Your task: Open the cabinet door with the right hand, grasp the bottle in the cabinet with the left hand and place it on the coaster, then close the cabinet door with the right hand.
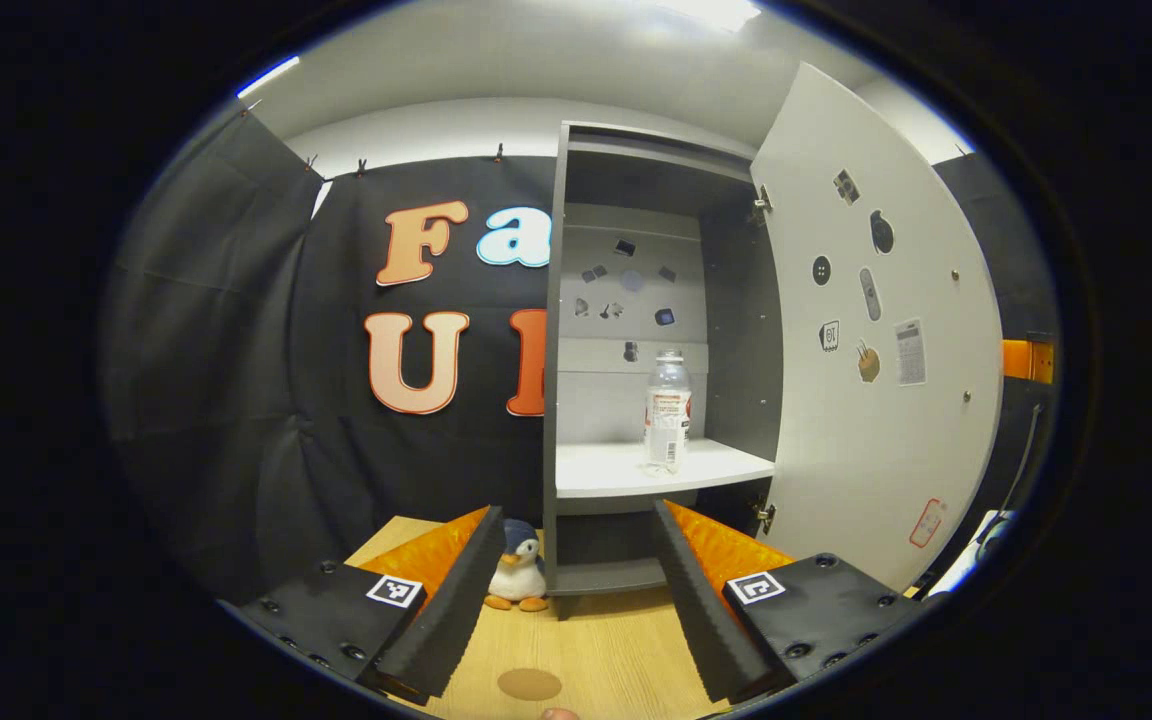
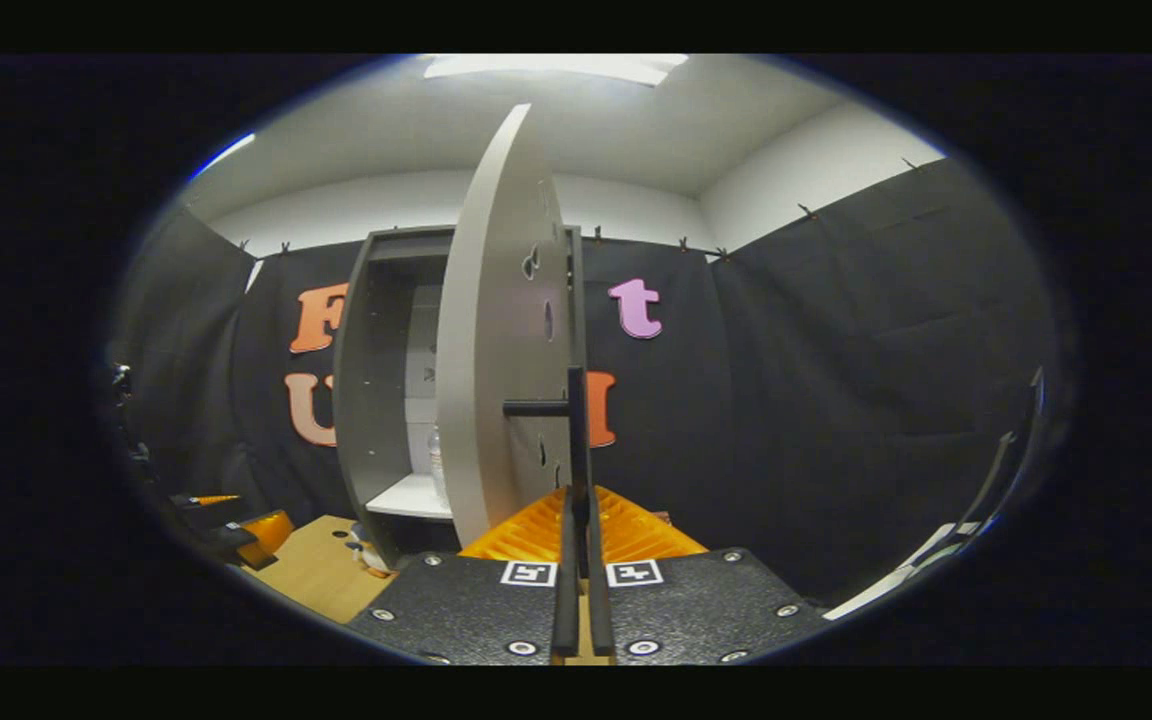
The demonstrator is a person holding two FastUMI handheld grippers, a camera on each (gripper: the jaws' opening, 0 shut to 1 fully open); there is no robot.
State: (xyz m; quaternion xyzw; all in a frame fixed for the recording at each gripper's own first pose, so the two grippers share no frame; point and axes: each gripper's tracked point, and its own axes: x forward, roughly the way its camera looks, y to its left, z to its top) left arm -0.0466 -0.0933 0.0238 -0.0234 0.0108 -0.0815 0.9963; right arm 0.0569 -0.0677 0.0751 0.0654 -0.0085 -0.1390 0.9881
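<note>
One step of three looks done: the cabinet door (image 1: 876,330) stands wide, right tool (image 2: 577,520) clamped on its handle (image 2: 576,440). Left tool (image 1: 576,590) gapes, near the coaster (image 1: 529,684); the bottle (image 1: 667,412) waits on the shelf (image 1: 616,470) beyond.

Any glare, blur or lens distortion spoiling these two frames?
Left gripper view: sharp, bottle clearly lit, ceiling light glares at top, open door bows from fisheye. Right gripper view: dimmer and softer, door edge curves, handle dark against the cloth.
</note>
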